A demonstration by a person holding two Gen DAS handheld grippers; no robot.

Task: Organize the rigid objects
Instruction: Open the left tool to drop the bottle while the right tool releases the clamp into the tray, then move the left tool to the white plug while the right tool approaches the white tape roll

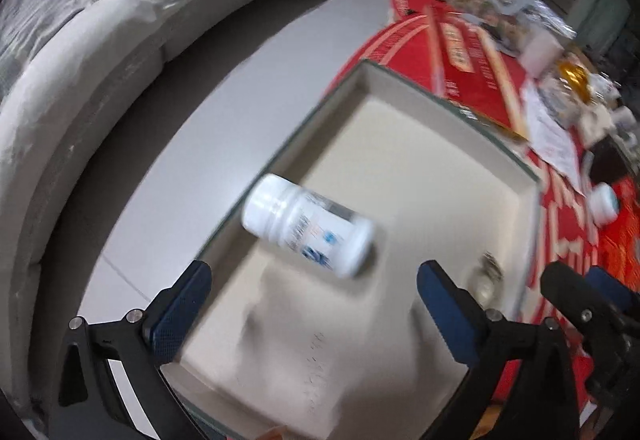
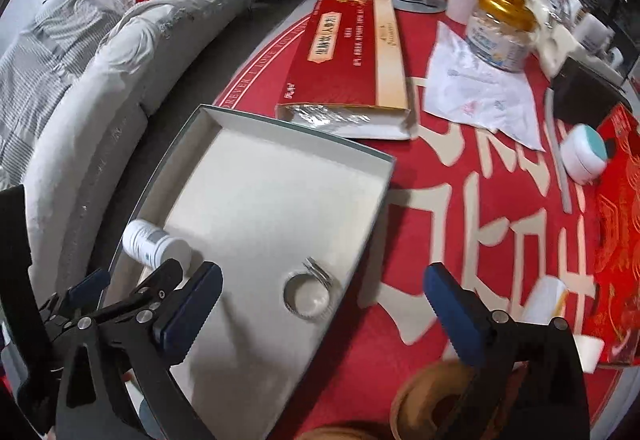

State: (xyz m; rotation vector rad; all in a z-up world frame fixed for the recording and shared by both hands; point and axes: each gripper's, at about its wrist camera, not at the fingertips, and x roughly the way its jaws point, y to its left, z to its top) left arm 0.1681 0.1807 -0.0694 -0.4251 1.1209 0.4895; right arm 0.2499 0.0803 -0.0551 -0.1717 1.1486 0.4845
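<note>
A white pill bottle lies on its side, blurred, in the shallow cream box, between and just beyond the open fingers of my left gripper. It also shows in the right wrist view at the box's left edge, beside my left gripper. A small round metal-rimmed tin lies in the box near its right wall. My right gripper is open and empty above the box's near right part.
The red tablecloth carries a long red carton, a gold-lidded jar, papers, a white and teal jar, a white cup and a tan tape roll. A grey sofa curves at left.
</note>
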